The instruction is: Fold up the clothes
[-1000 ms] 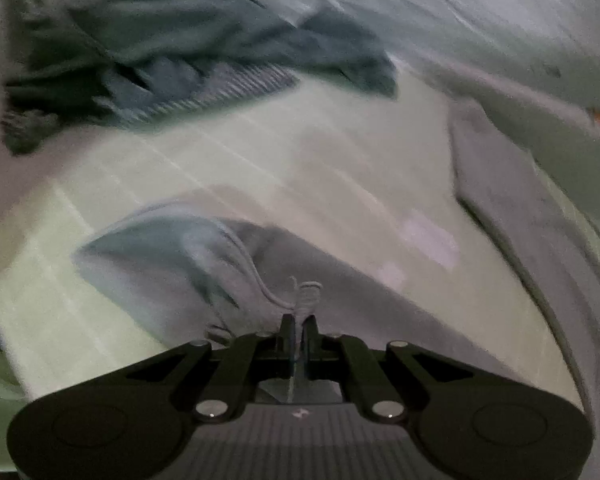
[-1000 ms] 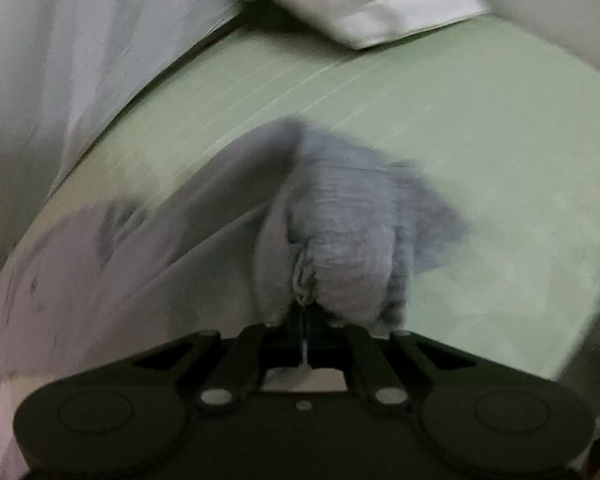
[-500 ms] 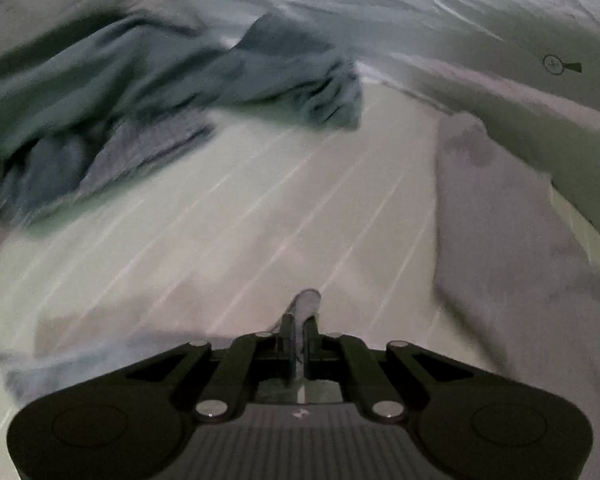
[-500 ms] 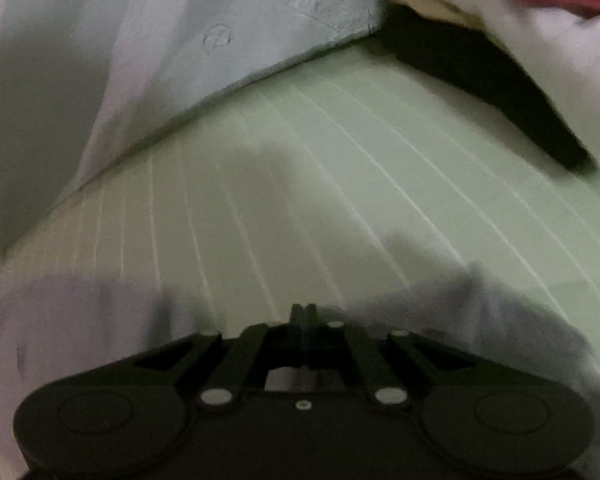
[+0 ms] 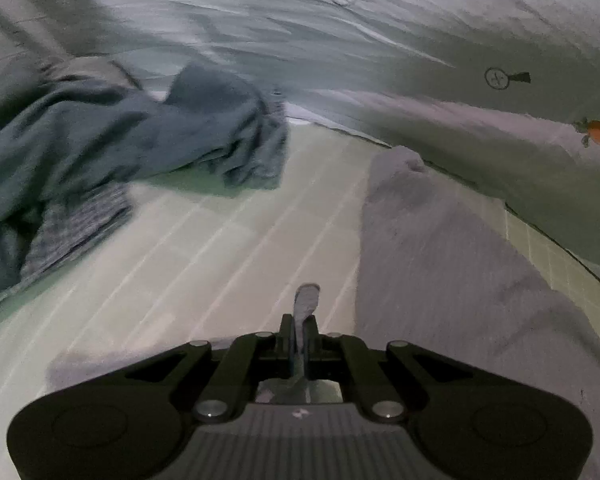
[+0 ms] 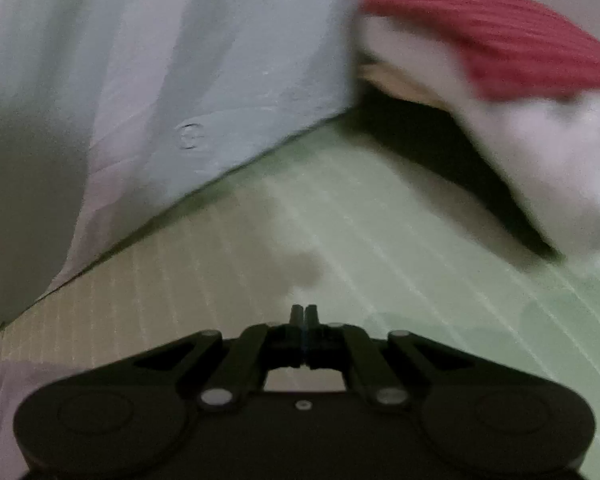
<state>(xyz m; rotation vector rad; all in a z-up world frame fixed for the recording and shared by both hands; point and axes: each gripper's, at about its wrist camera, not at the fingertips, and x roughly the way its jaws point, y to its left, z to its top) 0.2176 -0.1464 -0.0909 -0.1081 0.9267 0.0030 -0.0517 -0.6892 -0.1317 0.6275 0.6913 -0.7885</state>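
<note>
— Two grippers, you said. What's the left gripper [image 5: 300, 330] got?

— My left gripper has its jaws pinched tight on a strip of grey cloth [image 5: 440, 264]. A small tab of it pokes up between the fingertips.

— How does that cloth look?

— Pale grey, soft, plain. The broad part spreads flat just to the right of my left gripper and runs away toward a pale sheet [image 5: 380, 60] at the back. More of it shows low on the left, beside the gripper body.

— What is it lying on?

— On a light green mat [image 5: 220, 248] with thin white lines. Far left on that mat sits a rumpled blue-grey pile [image 5: 120, 152], well apart from my gripper.

— And the right gripper [image 6: 304, 314]?

— Jaws pressed together. I can't tell whether any cloth is between them. A bit of pale grey shows at the lower left edge, blurred.

— Anything ahead of it?

— Bare green mat, then a blurred stack of white cloth [image 6: 548, 160] with a red ribbed piece [image 6: 500, 52] on top, upper right.
</note>
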